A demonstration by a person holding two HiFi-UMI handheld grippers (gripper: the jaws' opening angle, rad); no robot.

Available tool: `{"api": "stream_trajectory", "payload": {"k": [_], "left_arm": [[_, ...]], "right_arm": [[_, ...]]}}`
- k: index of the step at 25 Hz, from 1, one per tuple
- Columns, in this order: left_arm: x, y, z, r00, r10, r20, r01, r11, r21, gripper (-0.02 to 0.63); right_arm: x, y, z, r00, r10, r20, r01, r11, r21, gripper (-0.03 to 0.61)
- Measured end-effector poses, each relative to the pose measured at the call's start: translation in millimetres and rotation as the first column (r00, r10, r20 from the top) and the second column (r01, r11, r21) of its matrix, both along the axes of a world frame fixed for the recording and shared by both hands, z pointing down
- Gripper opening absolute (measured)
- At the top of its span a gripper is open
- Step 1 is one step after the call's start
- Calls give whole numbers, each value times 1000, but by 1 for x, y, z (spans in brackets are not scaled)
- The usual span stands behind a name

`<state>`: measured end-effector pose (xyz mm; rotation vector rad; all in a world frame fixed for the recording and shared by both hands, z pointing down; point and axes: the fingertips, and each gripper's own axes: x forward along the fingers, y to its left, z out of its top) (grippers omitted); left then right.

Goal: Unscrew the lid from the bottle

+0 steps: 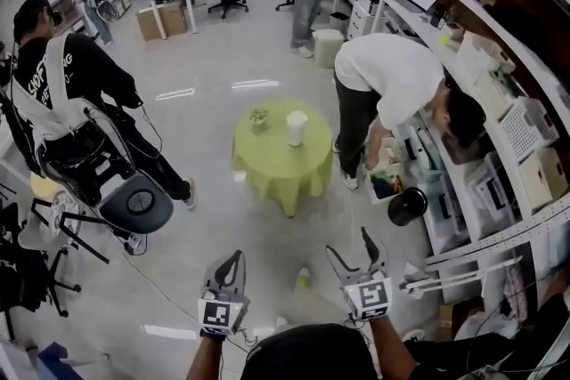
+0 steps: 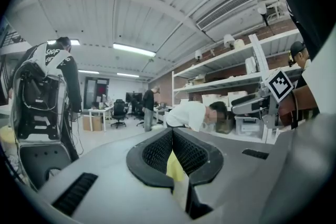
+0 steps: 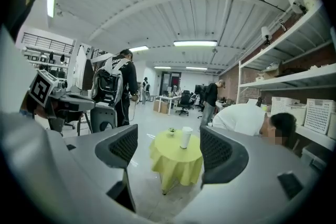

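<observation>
Yellow-draped worktop [image 1: 267, 159] on office floor [image 1: 209, 116], bottle [image 1: 297, 128] upright.
My left gripper [image 1: 226, 266] jaws pressed together, glimpsing only cloth [image 2: 173, 168]; right gripper [image 1: 355, 252] jaws spread empty, framing the bottle.

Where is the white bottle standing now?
In the head view, the white bottle stands upright on the round green-clothed table, just right of a small plant.

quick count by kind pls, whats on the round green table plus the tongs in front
white bottle: 1
small green thing, too small to tell what it is: 1
tongs: 2 (left tongs shut, right tongs open, both empty)
total: 4
</observation>
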<state>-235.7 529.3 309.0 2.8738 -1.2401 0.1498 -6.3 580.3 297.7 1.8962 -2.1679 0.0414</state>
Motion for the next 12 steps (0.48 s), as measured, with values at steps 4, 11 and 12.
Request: {"api": "stream_trajectory", "payload": {"k": [4,11,12], "left_arm": [[30,-50,-3,999,-32,18,32,999,11,18],[95,-119,-16,996,-75,38,75,997,11,18],[105,-128,-17,996,-74,42,74,997,19,18]], "right_arm": [[40,-54,4,1000,-11,-26,11,1000,6,351],[110,-131,-1,999,-38,35,37,999,15,336],[117,-141,0,998,-52,26,51,999,15,333]]}}
